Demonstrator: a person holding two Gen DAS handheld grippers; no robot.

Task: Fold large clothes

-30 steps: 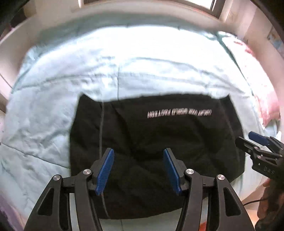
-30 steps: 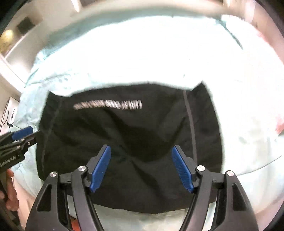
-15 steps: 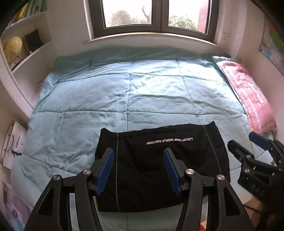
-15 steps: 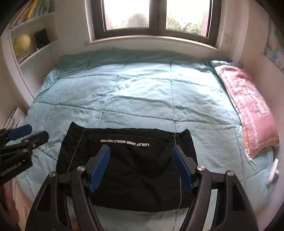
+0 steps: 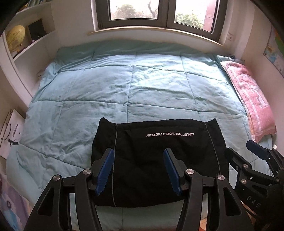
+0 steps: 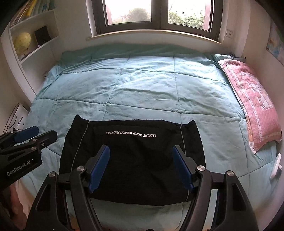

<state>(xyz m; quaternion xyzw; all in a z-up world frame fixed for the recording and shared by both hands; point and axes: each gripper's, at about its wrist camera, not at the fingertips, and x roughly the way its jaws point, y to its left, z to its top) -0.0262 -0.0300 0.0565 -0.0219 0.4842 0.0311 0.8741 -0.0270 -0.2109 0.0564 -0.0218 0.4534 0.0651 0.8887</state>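
A black garment [image 5: 152, 156] [image 6: 134, 160] with white lettering lies folded into a flat rectangle near the front edge of a light blue quilt [image 5: 124, 92] [image 6: 142, 88]. My left gripper [image 5: 138, 168] hovers well above it, open, with nothing between its blue pads. My right gripper [image 6: 141, 167] hangs beside it at a similar height, also open and empty. In the left wrist view the right gripper [image 5: 248, 160] shows at the right edge. The left gripper [image 6: 33, 136] shows at the left edge of the right wrist view.
A pink quilted pillow [image 5: 252, 99] [image 6: 252, 101] lies along the bed's right side. A window [image 5: 156, 14] sits behind the bed. White shelves [image 6: 30, 42] with a yellow globe [image 6: 22, 42] stand at the left. A white bag [image 5: 10, 135] leans by the bed's left side.
Both grippers have risen and pulled back from the garment, so the whole bed and window now show. The garment lies unmoved. Both jaws stand as wide as before.
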